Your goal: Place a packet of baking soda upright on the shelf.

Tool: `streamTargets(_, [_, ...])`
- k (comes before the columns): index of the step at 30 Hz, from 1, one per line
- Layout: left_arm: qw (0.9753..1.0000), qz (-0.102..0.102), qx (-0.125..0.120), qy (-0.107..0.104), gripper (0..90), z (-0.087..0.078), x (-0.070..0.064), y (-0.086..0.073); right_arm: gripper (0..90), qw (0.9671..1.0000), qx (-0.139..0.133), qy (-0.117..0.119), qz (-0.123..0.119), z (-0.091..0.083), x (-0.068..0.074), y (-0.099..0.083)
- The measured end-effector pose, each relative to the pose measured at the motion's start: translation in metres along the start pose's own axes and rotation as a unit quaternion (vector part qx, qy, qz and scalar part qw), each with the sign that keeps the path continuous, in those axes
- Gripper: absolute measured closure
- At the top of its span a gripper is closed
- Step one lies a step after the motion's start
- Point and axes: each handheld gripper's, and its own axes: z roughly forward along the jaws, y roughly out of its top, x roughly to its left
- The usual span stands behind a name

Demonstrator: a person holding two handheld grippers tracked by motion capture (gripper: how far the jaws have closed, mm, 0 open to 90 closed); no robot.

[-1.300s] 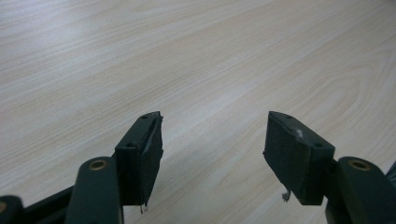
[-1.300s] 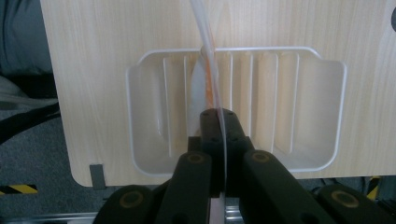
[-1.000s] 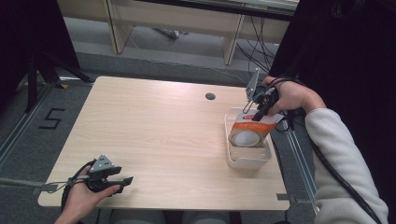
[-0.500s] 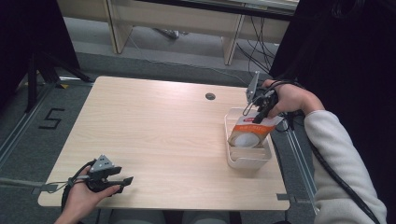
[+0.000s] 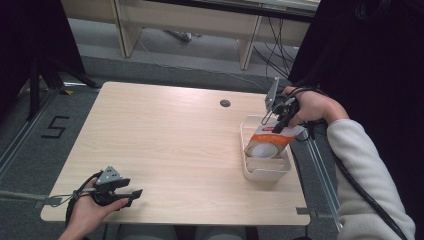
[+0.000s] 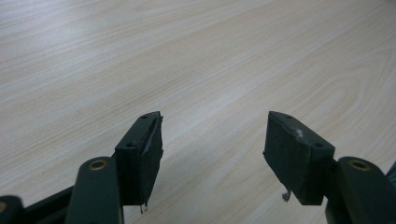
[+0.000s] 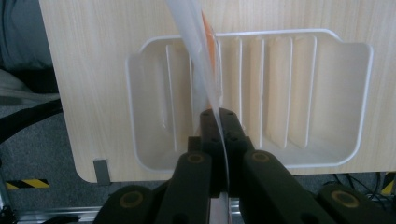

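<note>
At the near left corner of the wooden table (image 5: 165,135), the left hand (image 5: 87,215) held the left gripper (image 5: 131,194) low over the wood. In the left gripper view its two black jaws stood wide apart, with only bare table between them.

Across the table, well apart from that gripper, a white tray (image 5: 265,172) sat near the right edge. In the right gripper view the tray (image 7: 327,93) had thin ribs that split it into narrow slots.

A flat packet (image 5: 270,142) with an orange top and a white round shape on its front stood in the tray, tilted up toward the far side. Its low end was down in the tray.

The right hand (image 5: 312,107) held the right gripper (image 5: 276,127) over the far end of the tray. Its jaws were squeezed together on the top edge of the packet (image 7: 198,60). In the right gripper view the packet showed edge-on, a thin clear strip with some orange, running from the jaws down into one slot in the left half of the tray.
</note>
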Motion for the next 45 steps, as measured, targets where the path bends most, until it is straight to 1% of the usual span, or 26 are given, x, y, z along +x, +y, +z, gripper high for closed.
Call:
streamTargets(2, [1.0000, 0.000, -0.001, 0.000, 36.3, 0.000, 0.000, 0.000, 90.0, 0.9999, 0.002, 0.002, 0.013, 0.002, 0.002, 0.001])
streamTargets(7, [1.0000, 0.000, 0.000, 0.000, 36.3, 0.000, 0.000, 0.000, 90.0, 0.9999, 0.002, 0.005, 0.012, 0.003, 0.001, 0.001])
streamTargets(8, [1.0000, 0.000, 0.000, 0.000, 36.3, 0.000, 0.000, 0.000, 90.0, 1.0000, 0.005, 0.002, 0.004, 0.003, 0.000, 0.000])
streamTargets(9, [1.0000, 0.000, 0.000, 0.000, 36.3, 0.000, 0.000, 0.000, 90.0, 1.0000, 0.005, 0.002, 0.004, 0.003, 0.000, 0.000])
streamTargets(12, [1.0000, 0.001, 0.001, 0.000, 36.3, 0.000, 0.000, 0.000, 90.0, 0.9999, 0.004, 0.006, 0.012, 0.004, 0.001, -0.001])
streamTargets(13, [1.0000, 0.000, 0.000, 0.000, 36.3, 0.000, 0.000, 0.000, 90.0, 0.9997, 0.006, 0.004, 0.023, 0.005, 0.003, -0.001])
streamTargets(14, [1.0000, 0.002, 0.001, 0.000, 36.3, 0.000, 0.000, 0.000, 90.0, 0.9996, 0.007, 0.006, 0.025, 0.005, 0.003, -0.001])
streamTargets(15, [1.0000, 0.001, 0.001, 0.000, 36.3, 0.000, 0.000, 0.000, 90.0, 0.9998, 0.006, 0.010, 0.019, 0.006, 0.002, -0.002])
streamTargets(16, [1.0000, 0.001, 0.001, 0.001, 36.3, 0.000, 0.000, 0.000, 90.0, 0.9998, 0.006, 0.006, 0.021, 0.007, 0.003, -0.002])
streamTargets(19, [1.0000, 0.003, 0.002, 0.001, 36.3, 0.000, 0.000, 0.000, 90.0, 0.9997, 0.011, 0.005, 0.019, 0.007, 0.003, -0.003])
streamTargets(20, [1.0000, 0.005, 0.003, 0.001, 36.3, 0.000, 0.000, 0.000, 90.0, 0.9999, 0.010, 0.005, 0.008, 0.008, 0.002, -0.003])
streamTargets(21, [1.0000, 0.005, 0.002, 0.001, 36.3, 0.000, 0.000, 0.000, 90.0, 0.9996, 0.017, 0.004, 0.022, 0.008, 0.003, -0.004])
streamTargets(22, [1.0000, 0.004, 0.002, 0.001, 36.3, 0.000, 0.000, 0.000, 90.0, 0.9998, 0.015, 0.006, 0.010, 0.009, 0.002, -0.004])
streamTargets(24, [1.0000, 0.004, 0.002, 0.001, 36.3, 0.000, 0.000, 0.000, 90.0, 0.9999, 0.013, 0.007, 0.008, 0.010, 0.002, -0.004])
streamTargets(25, [1.0000, 0.006, 0.002, 0.001, 36.3, 0.000, 0.000, 0.000, 90.0, 0.9997, 0.013, 0.008, 0.020, 0.010, 0.004, -0.003])
streamTargets(27, [1.0000, 0.005, 0.002, 0.001, 36.3, 0.000, 0.000, 0.000, 90.0, 0.9995, 0.016, 0.008, 0.024, 0.010, 0.005, -0.003])
streamTargets(31, [1.0000, 0.005, 0.002, 0.001, 36.3, 0.000, 0.000, 0.000, 90.0, 0.9997, 0.021, 0.005, 0.015, 0.010, 0.003, -0.003])
streamTargets(32, [1.0000, 0.005, 0.003, 0.001, 36.3, 0.000, 0.000, 0.000, 90.0, 0.9993, 0.027, 0.005, 0.026, 0.010, 0.005, -0.002])
streamTargets(33, [1.0000, 0.007, 0.003, 0.001, 36.3, 0.000, 0.000, 0.000, 90.0, 0.9991, 0.027, 0.008, 0.031, 0.010, 0.006, -0.001])
streamTargets(35, [1.0000, 0.005, 0.003, 0.001, 36.3, 0.000, 0.000, 0.000, 90.0, 0.9995, 0.028, 0.007, 0.012, 0.012, 0.003, 0.000])
streamTargets(38, [1.0000, 0.006, 0.003, 0.001, 36.3, 0.000, 0.000, 0.000, 90.0, 0.9988, 0.038, 0.009, 0.030, 0.016, 0.006, 0.002])
streamTargets(39, [1.0000, 0.006, 0.004, 0.001, 36.3, 0.000, 0.000, 0.000, 90.0, 0.9989, 0.041, 0.012, 0.021, 0.018, 0.005, 0.002])
streamTargets(41, [1.0000, 0.006, 0.003, 0.001, 36.3, 0.000, 0.000, 0.000, 90.0, 0.9989, 0.042, 0.011, 0.017, 0.022, 0.005, 0.004])
streamTargets(42, [1.0000, 0.007, 0.003, 0.001, 36.3, 0.000, 0.000, 0.000, 90.0, 0.9989, 0.042, 0.011, 0.017, 0.022, 0.005, 0.004])
streamTargets(43, [1.0000, 0.005, 0.003, 0.001, 36.3, 0.000, 0.000, 0.000, 90.0, 0.9986, 0.045, 0.012, 0.025, 0.022, 0.005, 0.004])
streamTargets(45, [1.0000, 0.004, 0.003, 0.001, 36.3, 0.000, 0.000, 0.000, 90.0, 0.9985, 0.045, 0.015, 0.027, 0.021, 0.005, 0.004])
